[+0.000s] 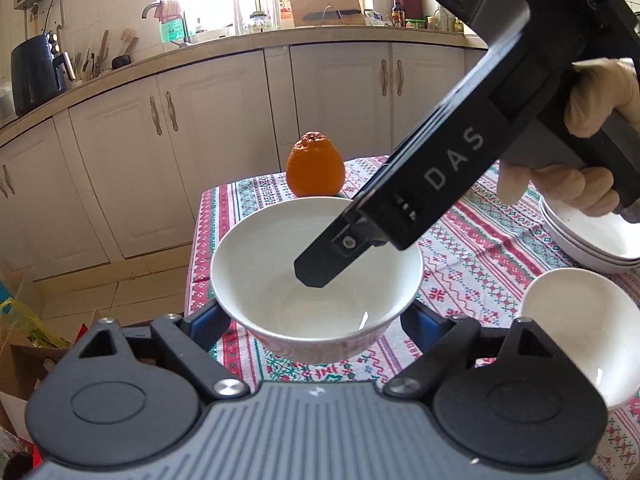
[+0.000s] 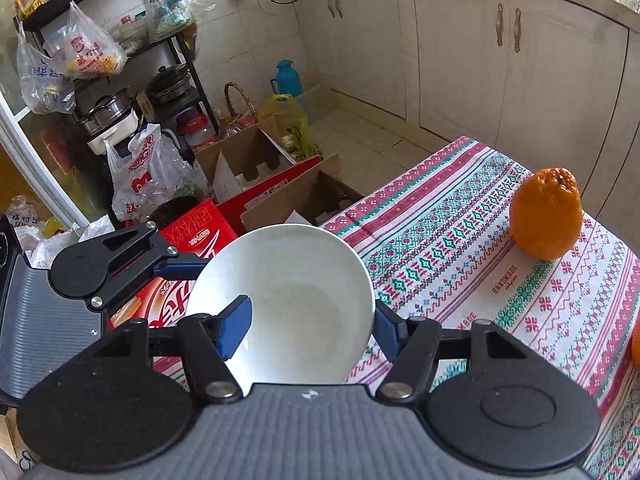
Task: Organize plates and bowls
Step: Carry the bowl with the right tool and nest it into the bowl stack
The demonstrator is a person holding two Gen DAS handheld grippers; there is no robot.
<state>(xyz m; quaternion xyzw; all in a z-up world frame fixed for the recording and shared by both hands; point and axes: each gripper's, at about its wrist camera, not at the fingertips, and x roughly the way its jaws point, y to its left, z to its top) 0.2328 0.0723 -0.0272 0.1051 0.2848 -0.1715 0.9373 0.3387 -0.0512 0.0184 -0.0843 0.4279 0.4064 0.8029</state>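
A worktop (image 1: pixel 460 248) draped in a patterned red, green and white cloth is seen in a kitchen lined with pale cabinets (image 1: pixel 224 120). Only the right wrist view shows cardboard boxes (image 2: pixel 256 168) on the floor; only the left shows stacked plates (image 1: pixel 592 240). An empty white bowl (image 1: pixel 316 264) is pinched outside by the left hand-held gripper (image 1: pixel 316 316), across its rim by the right hand-held gripper (image 2: pixel 308 332). An orange (image 1: pixel 315 168) stands beyond.

White bowl (image 1: pixel 316 280), orange fruit (image 1: pixel 315 170), tablecloth (image 1: pixel 472 248) striped in red, green and white folk pattern.
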